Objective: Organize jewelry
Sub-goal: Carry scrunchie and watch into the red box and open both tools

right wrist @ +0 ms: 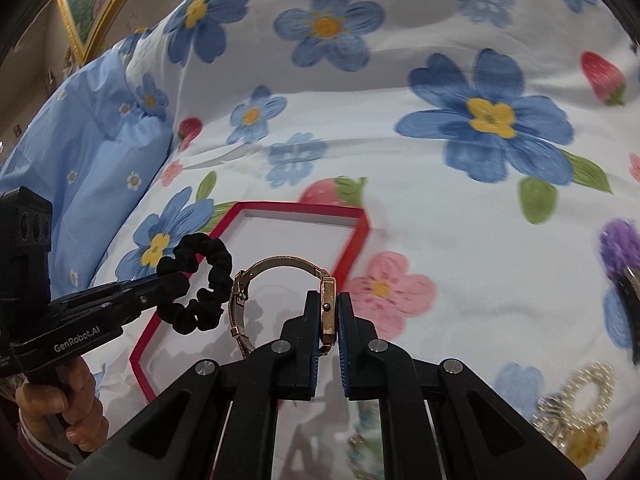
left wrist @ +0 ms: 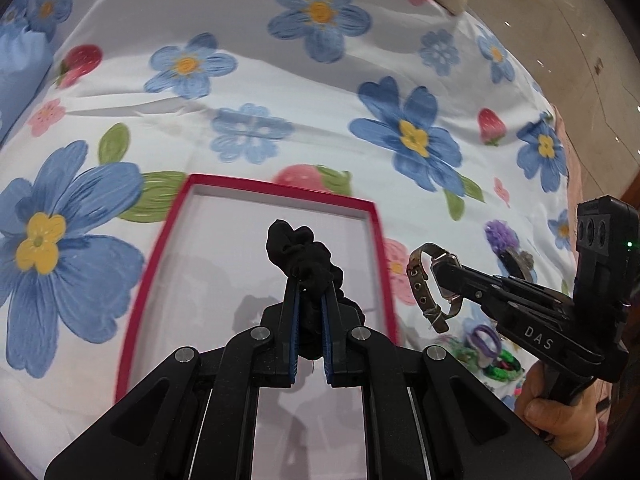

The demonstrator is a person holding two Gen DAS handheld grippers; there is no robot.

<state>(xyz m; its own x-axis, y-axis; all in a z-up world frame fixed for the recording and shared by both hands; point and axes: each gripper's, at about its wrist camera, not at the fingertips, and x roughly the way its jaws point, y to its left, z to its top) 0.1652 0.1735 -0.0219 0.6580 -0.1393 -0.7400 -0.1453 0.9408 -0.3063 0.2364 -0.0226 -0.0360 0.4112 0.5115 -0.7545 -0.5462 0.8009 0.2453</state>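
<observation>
My left gripper (left wrist: pixel 310 284) is shut on a black scrunchie (left wrist: pixel 296 248) and holds it over the red-rimmed white tray (left wrist: pixel 376 240). It also shows in the right wrist view (right wrist: pixel 176 276) with the scrunchie (right wrist: pixel 204 284) hanging off its tip. My right gripper (right wrist: pixel 329 300) is shut on a gold wristwatch (right wrist: pixel 326 308), its band (right wrist: pixel 240 308) arching to the left above the tray (right wrist: pixel 360 240). In the left wrist view the right gripper (left wrist: pixel 444 276) holds the watch (left wrist: pixel 424 288) just right of the tray.
Everything lies on a bed sheet (left wrist: pixel 320 92) printed with blue flowers. Several loose pieces lie to the right: purple and green hair ties (left wrist: pixel 488 344), a purple scrunchie (right wrist: pixel 620 248), a pearl bracelet (right wrist: pixel 580 404). A blue pillow (right wrist: pixel 92 152) is at the left.
</observation>
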